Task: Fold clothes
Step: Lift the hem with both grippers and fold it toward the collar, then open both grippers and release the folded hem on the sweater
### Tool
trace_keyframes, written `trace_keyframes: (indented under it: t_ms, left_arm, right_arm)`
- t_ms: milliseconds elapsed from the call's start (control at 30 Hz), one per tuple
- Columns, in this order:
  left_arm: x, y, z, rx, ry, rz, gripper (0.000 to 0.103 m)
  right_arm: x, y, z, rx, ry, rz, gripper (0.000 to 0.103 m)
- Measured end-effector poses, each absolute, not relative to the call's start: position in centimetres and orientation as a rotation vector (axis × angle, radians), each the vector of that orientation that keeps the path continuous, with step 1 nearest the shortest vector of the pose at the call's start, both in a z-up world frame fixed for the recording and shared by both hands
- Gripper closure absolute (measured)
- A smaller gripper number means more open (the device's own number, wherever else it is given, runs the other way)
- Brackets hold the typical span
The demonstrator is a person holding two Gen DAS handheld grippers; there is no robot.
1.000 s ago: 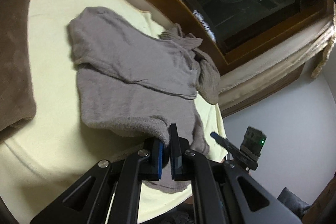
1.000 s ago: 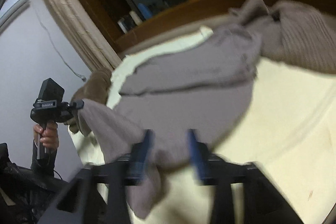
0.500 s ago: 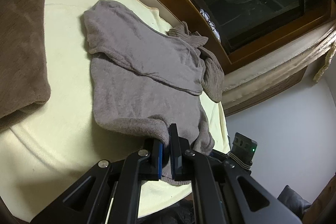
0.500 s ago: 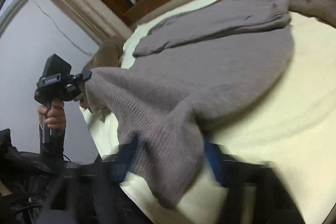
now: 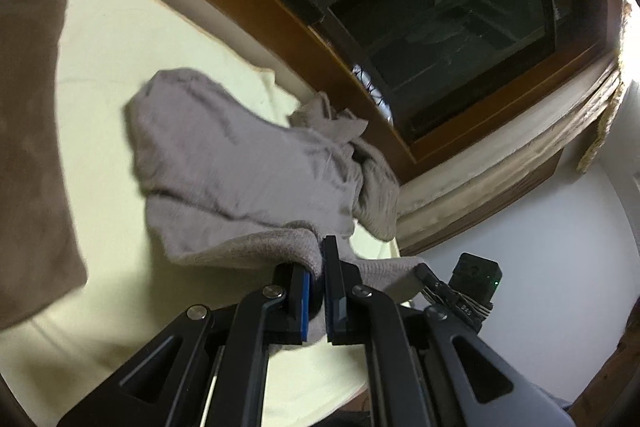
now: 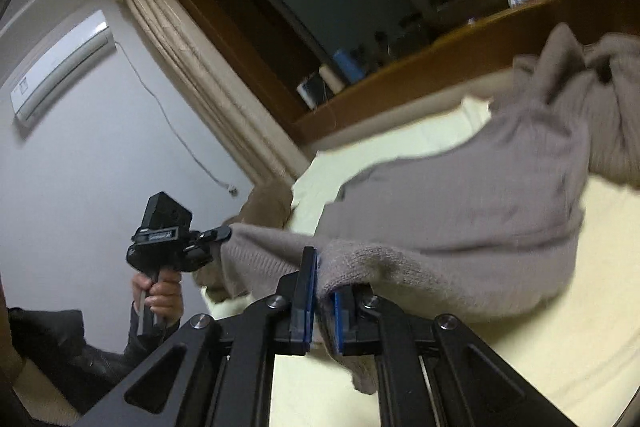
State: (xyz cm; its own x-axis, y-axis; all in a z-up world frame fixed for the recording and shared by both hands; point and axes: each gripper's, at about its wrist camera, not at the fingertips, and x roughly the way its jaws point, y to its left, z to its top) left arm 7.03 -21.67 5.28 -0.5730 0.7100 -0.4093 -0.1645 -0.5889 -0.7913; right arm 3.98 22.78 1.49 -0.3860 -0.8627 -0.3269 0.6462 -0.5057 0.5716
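No text could be read with certainty. A pale label on the side of the left gripper [image 6: 218,234], seen from the right wrist, carried lettering too small and blurred to make out. Nothing else bore legible writing.

The left gripper [image 5: 318,267] is clamped tight on a bunched edge of the sweater [image 5: 248,163], pointing slightly downward. The right gripper [image 6: 322,287] is likewise pinched onto the sweater's hem. A bare hand [image 6: 158,297] grips the left gripper's handle, sleeve dark.
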Motion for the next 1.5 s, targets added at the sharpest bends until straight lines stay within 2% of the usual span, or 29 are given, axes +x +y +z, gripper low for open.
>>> trace_keyframes:
  t_ms: [400,600,700,800,867,900,933,1033,1133,1200,1300,1367,1500]
  left_arm:
    - [-1.8,-22.0,5.1,-1.055,-1.060,2.195,0.097]
    - [-7.7,-24.1,1.8,-1.156,-1.274,2.217,0.097]
    - [-9.9,-25.0,-0.8,-1.260,-1.330,2.257,0.095]
    - [-10.8,-25.8,-2.8,-1.340,-1.350,2.295,0.094]
    - [-10.8,-26.2,-3.7,-1.377,-1.349,2.306,0.094]
    - [-10.7,-26.4,-3.9,-1.385,-1.349,2.298,0.094]
    - [-10.3,-26.3,-4.0,-1.389,-1.345,2.284,0.093]
    - [-8.8,-25.9,-3.3,-1.372,-1.314,2.250,0.089]
    - [-6.8,-25.1,-1.8,-1.333,-1.257,2.221,0.079]
    - [-5.7,-24.4,-0.9,-1.316,-1.206,2.205,0.072]
    - [-4.7,-22.7,-0.2,-1.328,-1.125,2.175,0.063]
    - [-4.9,-21.1,-0.5,-1.381,-1.070,2.146,0.061]
    - [-6.0,-18.6,-1.5,-1.469,-1.013,2.123,0.061]
  right_arm:
    - [-2.8,22.3,1.3,0.758,-0.403,-2.217,0.095]
    - [-9.4,22.2,2.2,0.699,-0.449,-2.376,0.094]
    - [-13.9,22.2,0.5,0.798,-0.512,-2.414,0.092]
    - [-16.8,22.5,-1.5,0.901,-0.596,-2.404,0.083]
    - [-17.6,23.1,-2.6,0.946,-0.639,-2.390,0.063]
    - [-17.6,23.2,-2.8,0.947,-0.644,-2.377,0.034]
    - [-17.5,23.3,-2.9,0.947,-0.648,-2.364,0.019]
    - [-16.6,23.9,-1.9,0.899,-0.604,-2.399,0.019]
    - [-15.1,24.4,-0.4,0.853,-0.558,-2.413,0.019]
    - [-14.0,24.2,0.2,0.869,-0.487,-2.400,0.019]
    - [-12.1,23.0,0.3,0.911,-0.279,-2.418,0.019]
    - [-10.6,20.9,-0.6,0.973,-0.030,-2.425,0.019]
    - [-8.8,17.8,-2.5,1.045,0.310,-2.412,0.019]
